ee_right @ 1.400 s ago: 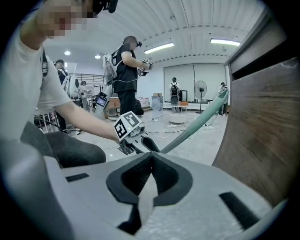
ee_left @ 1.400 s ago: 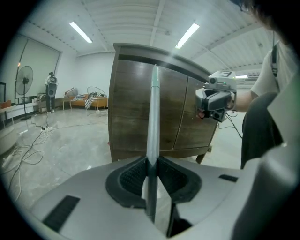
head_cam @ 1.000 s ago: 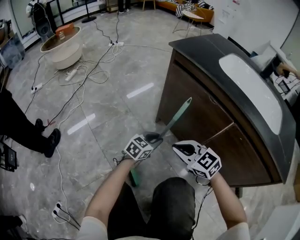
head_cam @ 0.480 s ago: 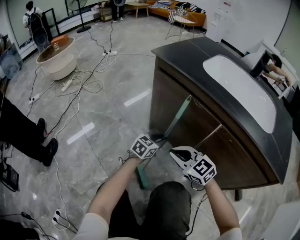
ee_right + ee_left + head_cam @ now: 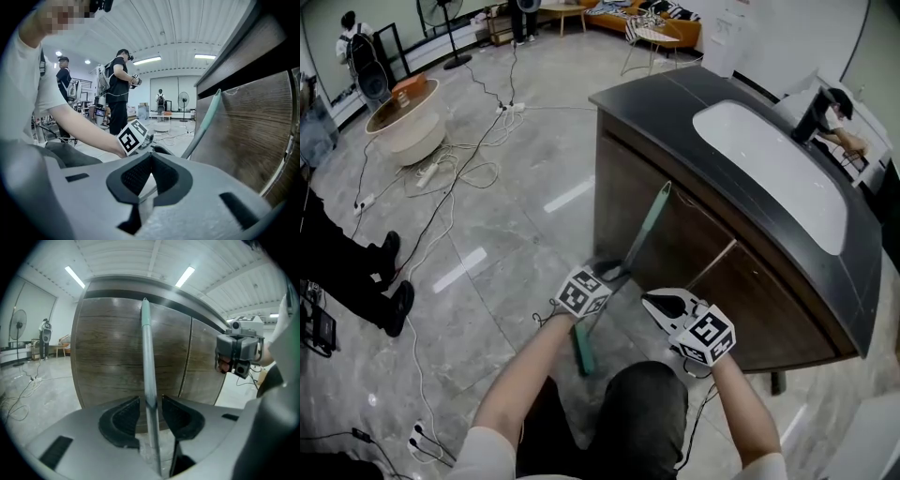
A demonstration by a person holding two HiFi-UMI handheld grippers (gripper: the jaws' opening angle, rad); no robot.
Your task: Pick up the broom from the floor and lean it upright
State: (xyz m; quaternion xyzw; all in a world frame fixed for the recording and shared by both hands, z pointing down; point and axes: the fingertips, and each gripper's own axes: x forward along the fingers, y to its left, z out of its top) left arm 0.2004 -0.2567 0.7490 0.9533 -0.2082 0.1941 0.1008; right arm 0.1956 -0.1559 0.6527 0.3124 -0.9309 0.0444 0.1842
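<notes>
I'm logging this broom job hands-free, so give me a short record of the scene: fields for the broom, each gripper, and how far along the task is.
broom: handle tilted, its top against the wooden cabinet; head down on the floor
left gripper: jaws have just been opening; the handle stands between them, pads not pressing on it
right gripper: jaws together, nothing between them
task state: broom looks propped up and let go

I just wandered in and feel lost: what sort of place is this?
Probably an office lobby doubling as a workspace: a curved wooden reception counter with a dark top, a polished stone floor strewn with cables, and a sofa at the far end.
</notes>
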